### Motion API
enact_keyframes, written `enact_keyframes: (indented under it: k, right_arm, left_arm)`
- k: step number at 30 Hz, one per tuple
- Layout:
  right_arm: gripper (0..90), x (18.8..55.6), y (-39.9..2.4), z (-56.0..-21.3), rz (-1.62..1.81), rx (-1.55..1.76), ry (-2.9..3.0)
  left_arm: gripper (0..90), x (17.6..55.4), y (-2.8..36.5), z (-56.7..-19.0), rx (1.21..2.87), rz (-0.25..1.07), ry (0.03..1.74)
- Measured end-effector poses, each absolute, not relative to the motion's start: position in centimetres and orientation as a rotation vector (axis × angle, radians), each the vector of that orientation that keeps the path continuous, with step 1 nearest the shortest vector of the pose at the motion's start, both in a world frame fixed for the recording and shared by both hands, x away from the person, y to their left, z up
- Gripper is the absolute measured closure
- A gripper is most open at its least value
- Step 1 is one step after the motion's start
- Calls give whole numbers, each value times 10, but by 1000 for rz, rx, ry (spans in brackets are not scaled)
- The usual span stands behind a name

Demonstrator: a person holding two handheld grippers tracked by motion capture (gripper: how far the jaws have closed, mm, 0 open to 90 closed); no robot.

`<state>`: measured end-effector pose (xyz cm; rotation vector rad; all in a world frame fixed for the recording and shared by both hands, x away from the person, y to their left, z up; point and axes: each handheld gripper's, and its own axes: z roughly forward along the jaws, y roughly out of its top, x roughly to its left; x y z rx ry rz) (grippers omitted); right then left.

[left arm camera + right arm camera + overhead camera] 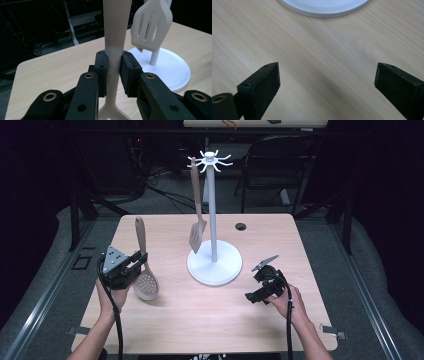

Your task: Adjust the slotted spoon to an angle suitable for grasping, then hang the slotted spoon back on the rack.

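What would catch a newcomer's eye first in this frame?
The tall white hook stand at the table's middle, with a beige slotted spatula hanging from it. To its left, the left gripper is shut on the handle of a beige perforated skimmer spoon. The right gripper hovers open over bare light wooden table right of the stand's base.

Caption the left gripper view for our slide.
Left gripper clamps the skimmer's handle beside a slotted spatula.

The skimmer (144, 270) lies left of the stand (214, 265) (mid-table), a spatula (197, 220) hanging from its hooks.
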<state>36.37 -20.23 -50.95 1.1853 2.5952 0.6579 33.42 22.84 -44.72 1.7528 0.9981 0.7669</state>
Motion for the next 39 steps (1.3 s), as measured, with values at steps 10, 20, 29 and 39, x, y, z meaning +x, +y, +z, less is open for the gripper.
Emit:
enact_keyframes:
  k: [10, 20, 29, 39]
  right_arm:
    - [59, 366, -203, -510, 679, 1194, 2590]
    - [59, 366, -203, -510, 649, 1192, 2593]
    - [58, 365, -205, -510, 679, 1203, 2577]
    - [58, 365, -205, -510, 667, 1200, 2567]
  left_arm:
    - [766, 338, 222, -436, 1736, 745, 982]
    - [766, 342, 200, -424, 1756, 723, 932]
    - [765, 347, 182, -416, 1778, 700, 900]
    - [764, 353, 162, -397, 1787, 689, 856]
